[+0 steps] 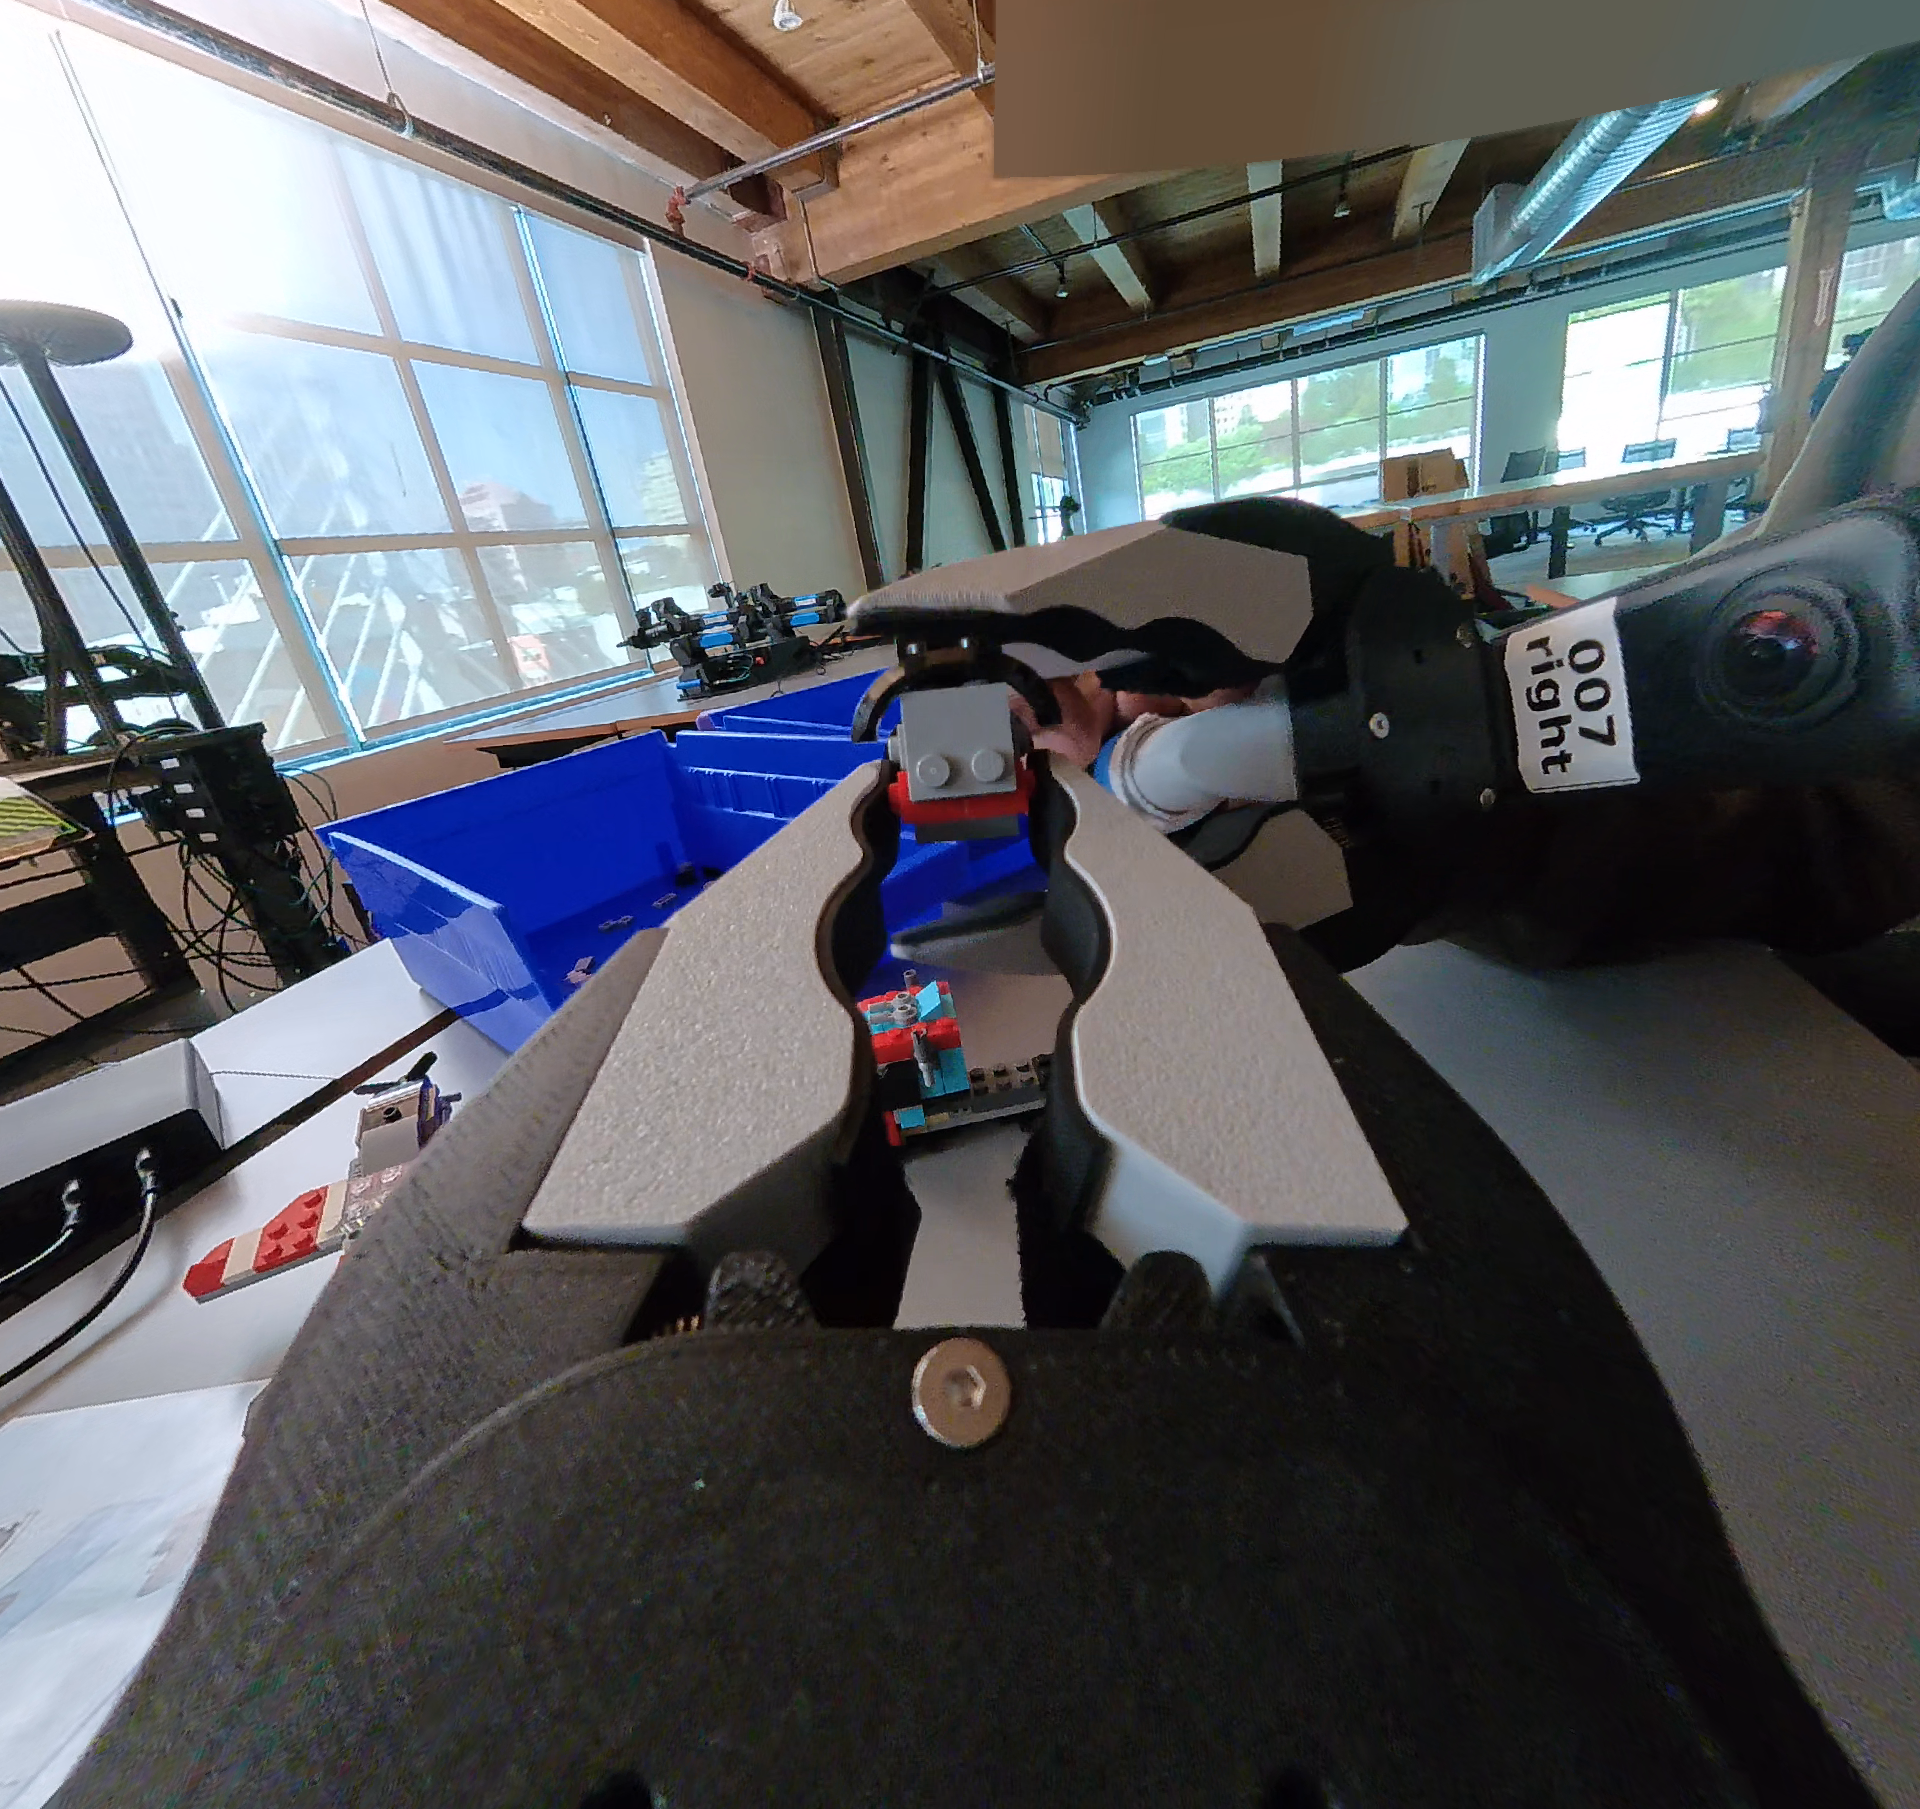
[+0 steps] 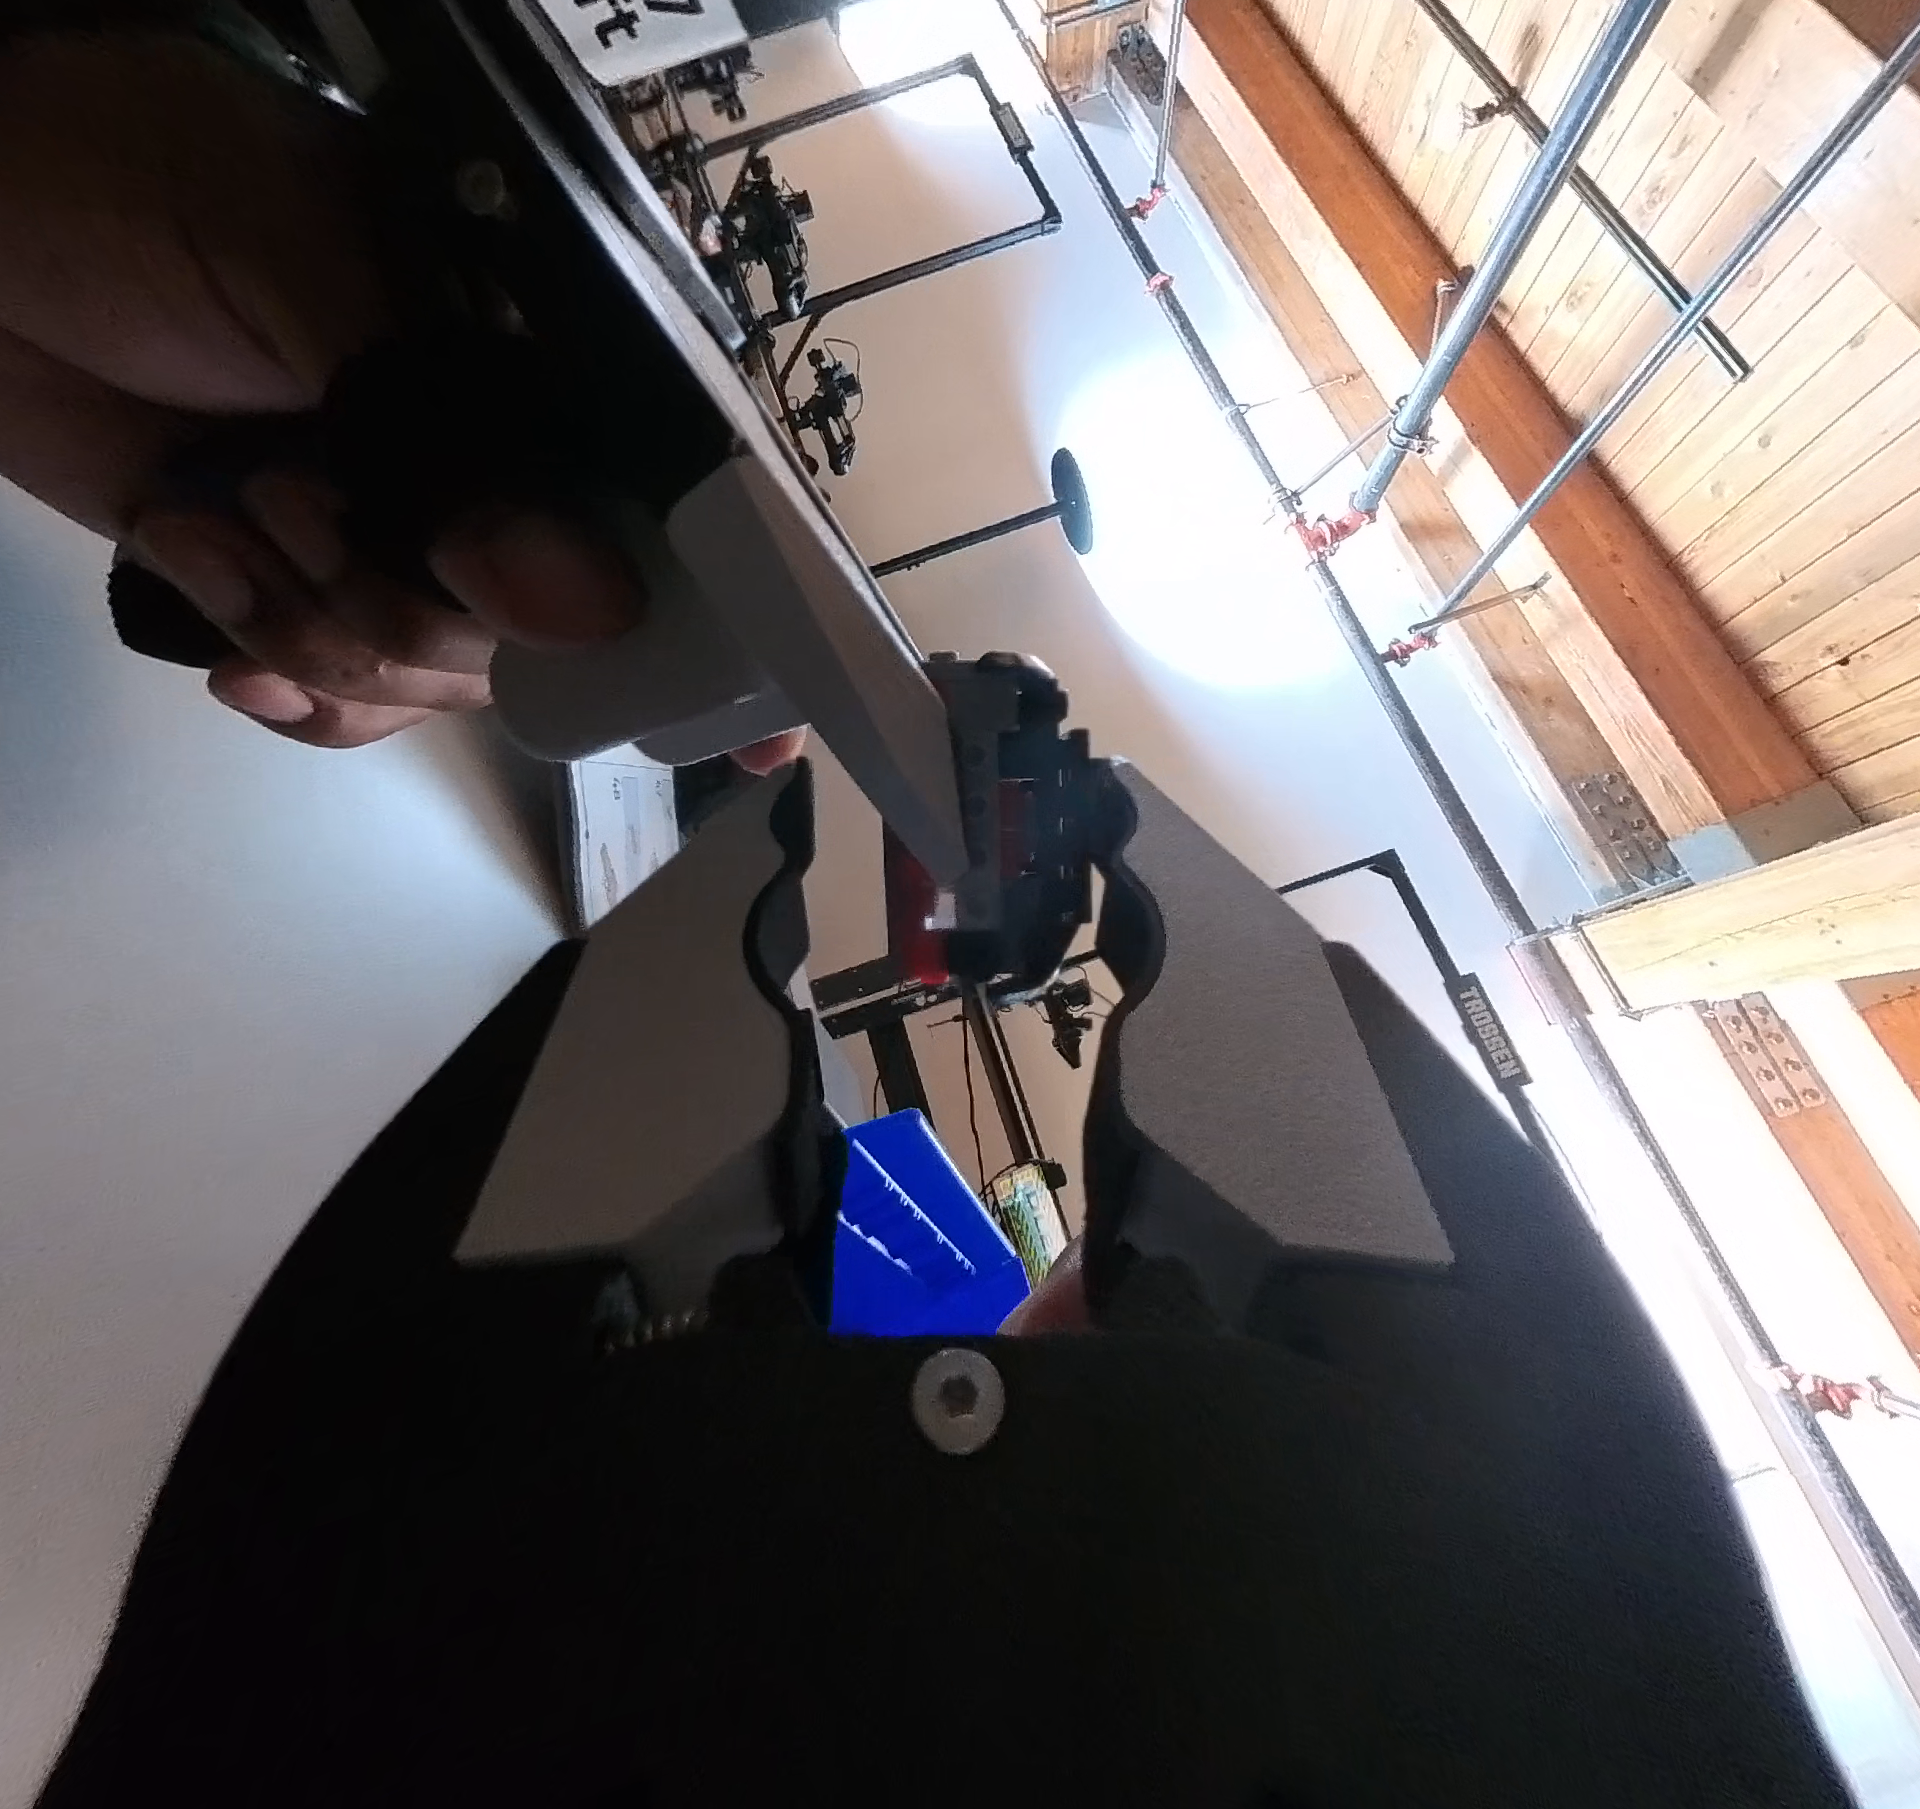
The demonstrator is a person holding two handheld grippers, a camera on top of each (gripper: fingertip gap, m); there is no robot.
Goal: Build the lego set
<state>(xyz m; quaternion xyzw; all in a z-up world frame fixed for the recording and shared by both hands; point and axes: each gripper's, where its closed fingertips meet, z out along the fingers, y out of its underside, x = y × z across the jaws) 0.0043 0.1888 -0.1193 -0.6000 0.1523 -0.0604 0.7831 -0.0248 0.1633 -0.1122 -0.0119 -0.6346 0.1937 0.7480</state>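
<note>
The left gripper (image 1: 961, 803) clamps a grey-and-red brick assembly (image 1: 956, 772); the right gripper (image 2: 956, 824) gapes around it from three o'clock, one pad's contact hidden, blue bins (image 1: 499, 876) behind

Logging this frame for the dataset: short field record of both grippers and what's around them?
left gripper: shut on small brick assembly of grey, red and black pieces, held above the table
right gripper: open, spanning the same assembly top and bottom; one pad touches its black side, the other stands clear
below: brick model on grey table
behind: blue bins
left of view: red-and-white plate
</note>
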